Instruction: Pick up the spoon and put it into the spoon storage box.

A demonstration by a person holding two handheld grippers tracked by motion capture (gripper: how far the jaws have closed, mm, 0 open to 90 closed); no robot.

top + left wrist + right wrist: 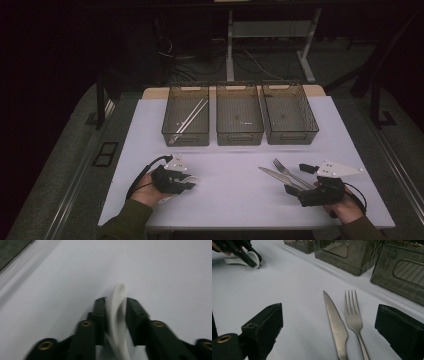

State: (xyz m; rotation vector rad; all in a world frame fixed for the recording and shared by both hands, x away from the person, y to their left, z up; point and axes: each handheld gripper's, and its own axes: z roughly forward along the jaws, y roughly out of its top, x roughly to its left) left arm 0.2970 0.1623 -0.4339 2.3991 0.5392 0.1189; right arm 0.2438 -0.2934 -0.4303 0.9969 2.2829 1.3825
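Here the left gripper [189,183] is clamped on a white spoon [118,315], its jaws pressed against either side of the spoon low over the table [230,200]. The right gripper [329,322] has its jaws spread wide, with a knife [335,325] and fork [353,315] lying side by side on the table between them, touched by neither jaw. Beyond, three dark bins [240,120] stand in a row; the left one holds chopsticks [190,116].
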